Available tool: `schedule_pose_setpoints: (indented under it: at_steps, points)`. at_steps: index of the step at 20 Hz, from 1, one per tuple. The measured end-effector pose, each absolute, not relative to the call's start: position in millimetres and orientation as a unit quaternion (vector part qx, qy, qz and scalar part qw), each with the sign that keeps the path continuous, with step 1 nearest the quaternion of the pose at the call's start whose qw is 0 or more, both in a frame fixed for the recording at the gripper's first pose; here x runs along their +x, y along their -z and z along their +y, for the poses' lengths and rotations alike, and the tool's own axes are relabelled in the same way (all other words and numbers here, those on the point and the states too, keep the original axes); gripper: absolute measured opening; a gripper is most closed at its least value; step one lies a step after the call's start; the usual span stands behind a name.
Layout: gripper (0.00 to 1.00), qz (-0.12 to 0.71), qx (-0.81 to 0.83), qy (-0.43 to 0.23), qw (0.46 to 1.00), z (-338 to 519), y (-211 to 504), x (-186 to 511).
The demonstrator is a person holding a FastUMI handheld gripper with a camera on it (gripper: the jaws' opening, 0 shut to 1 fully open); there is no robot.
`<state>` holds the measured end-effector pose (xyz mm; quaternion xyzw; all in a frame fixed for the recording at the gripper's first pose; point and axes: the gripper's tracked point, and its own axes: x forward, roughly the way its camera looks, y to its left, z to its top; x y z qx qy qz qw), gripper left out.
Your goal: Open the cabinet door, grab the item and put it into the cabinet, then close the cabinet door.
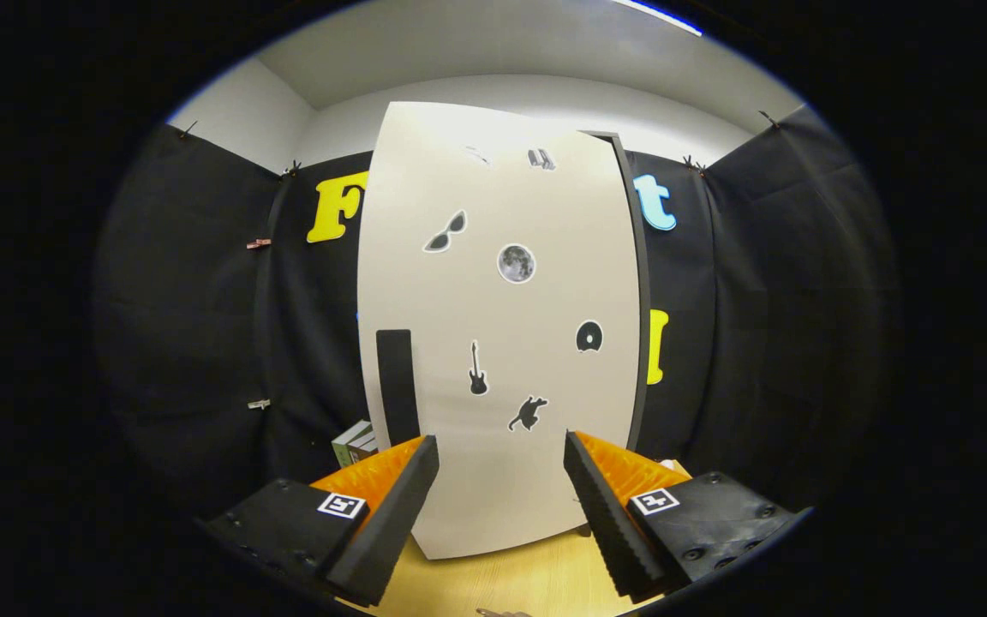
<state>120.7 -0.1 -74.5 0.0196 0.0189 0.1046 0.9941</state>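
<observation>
While the cabinet door (502,326) stands shut, the hand-held gripper (500,454) gapes empty.

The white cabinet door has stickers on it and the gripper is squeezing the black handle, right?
Not quite. The gripper is open and squeezing nothing: the black handle sits beyond its left finger, untouched. The white cabinet door does have stickers on it, as the gripper view shows.

Bright overhead light washes out the top of the white cabinet door (502,326), leaving glare there, while the black cloth walls stay dim. Fisheye distortion bows the door's edges; focus is sharp centrally, softer toward the rim.
</observation>
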Motion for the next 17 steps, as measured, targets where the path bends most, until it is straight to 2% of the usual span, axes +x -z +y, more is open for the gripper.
schedule_pose_setpoints:
  at_steps: [10,17]
  points:
    - [0.98,0.016,0.034,-0.100,0.994,-34,69,126]
    - [0.98,0.012,0.029,-0.118,0.993,-27,64,120]
